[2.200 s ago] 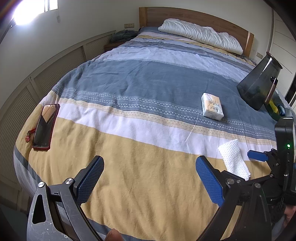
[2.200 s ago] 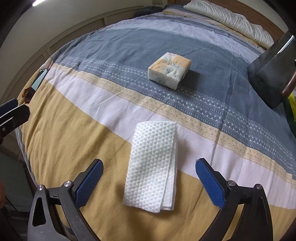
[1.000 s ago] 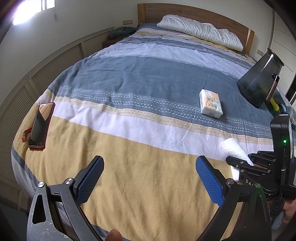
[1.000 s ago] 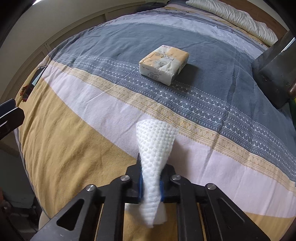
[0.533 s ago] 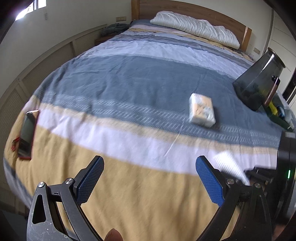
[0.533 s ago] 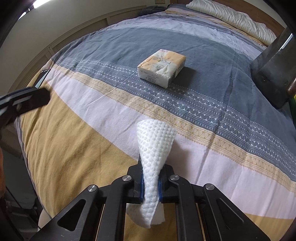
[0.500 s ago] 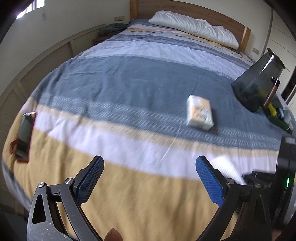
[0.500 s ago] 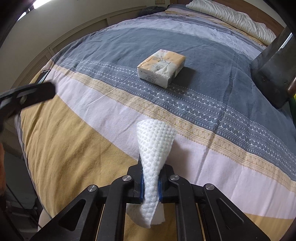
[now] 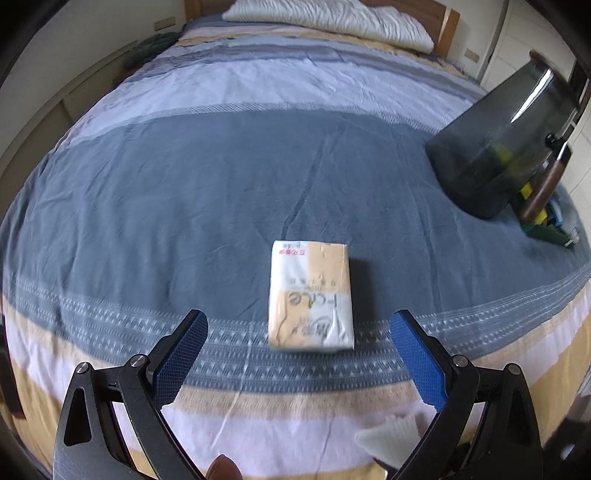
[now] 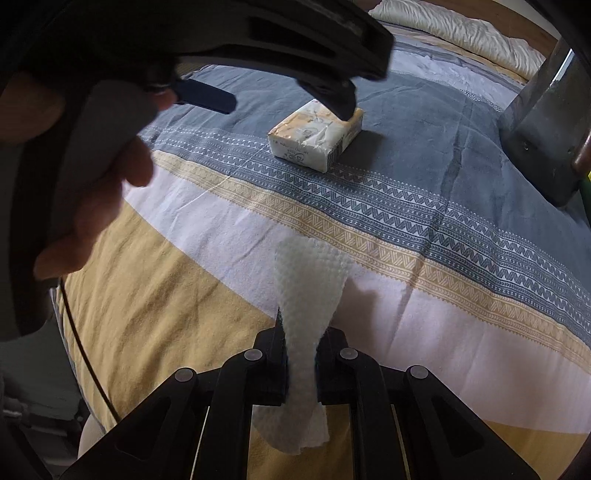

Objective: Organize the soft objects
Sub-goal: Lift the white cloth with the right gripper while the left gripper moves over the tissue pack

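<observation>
A white and yellow tissue pack (image 9: 310, 293) lies on the grey band of the striped bedspread (image 9: 184, 184). My left gripper (image 9: 299, 354) is open, hovering just short of the pack, its blue pads wider than the pack. My right gripper (image 10: 301, 354) is shut on a white dimpled cloth (image 10: 308, 288), held above the yellow and white stripes. The pack also shows in the right wrist view (image 10: 316, 134), with the left gripper (image 10: 280, 79) above it. A corner of the cloth shows in the left wrist view (image 9: 391, 435).
A dark grey bin (image 9: 506, 144) lies tilted on the bed at the right, with a brown handle and green and yellow items beside it. A white pillow (image 9: 328, 18) and wooden headboard are at the far end.
My left gripper has swept right and forward, from over the yellow stripe to just before the tissue pack. My right gripper shut on the cloth and lifted it, then held still.
</observation>
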A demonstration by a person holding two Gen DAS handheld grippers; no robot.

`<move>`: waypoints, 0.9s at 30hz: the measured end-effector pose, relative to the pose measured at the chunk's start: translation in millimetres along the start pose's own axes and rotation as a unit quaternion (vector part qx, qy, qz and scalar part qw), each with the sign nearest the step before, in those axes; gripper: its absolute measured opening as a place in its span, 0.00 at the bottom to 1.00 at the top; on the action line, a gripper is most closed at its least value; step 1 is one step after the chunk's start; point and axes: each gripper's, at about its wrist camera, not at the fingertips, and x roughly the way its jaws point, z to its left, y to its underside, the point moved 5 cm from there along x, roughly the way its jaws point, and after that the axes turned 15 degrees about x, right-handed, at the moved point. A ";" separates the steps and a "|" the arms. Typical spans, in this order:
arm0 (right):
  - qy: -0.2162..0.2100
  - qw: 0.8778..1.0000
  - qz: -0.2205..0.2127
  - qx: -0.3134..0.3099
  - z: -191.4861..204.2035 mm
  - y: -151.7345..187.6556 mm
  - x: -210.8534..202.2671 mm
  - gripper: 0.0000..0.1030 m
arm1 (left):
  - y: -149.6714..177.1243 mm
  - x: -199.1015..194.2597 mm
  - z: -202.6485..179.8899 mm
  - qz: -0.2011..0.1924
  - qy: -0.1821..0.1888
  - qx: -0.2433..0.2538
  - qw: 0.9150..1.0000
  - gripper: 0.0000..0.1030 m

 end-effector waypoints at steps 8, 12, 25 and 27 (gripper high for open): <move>-0.005 1.000 0.001 0.001 -1.9 0.9 2.9 0.09 | -9.9 29.0 -7.3 0.034 -0.014 0.014 0.999 0.94; -0.005 1.000 0.001 0.001 -2.3 0.3 5.2 0.09 | -12.1 35.1 -11.7 0.039 -0.021 0.020 0.999 0.95; -0.005 1.000 0.003 0.001 -2.6 0.0 6.1 0.09 | -10.0 51.4 -8.7 0.057 -0.032 0.028 0.997 0.94; -0.004 1.000 0.003 0.000 -2.7 -0.2 6.3 0.09 | -10.3 51.6 -8.7 0.056 -0.034 0.030 0.997 0.93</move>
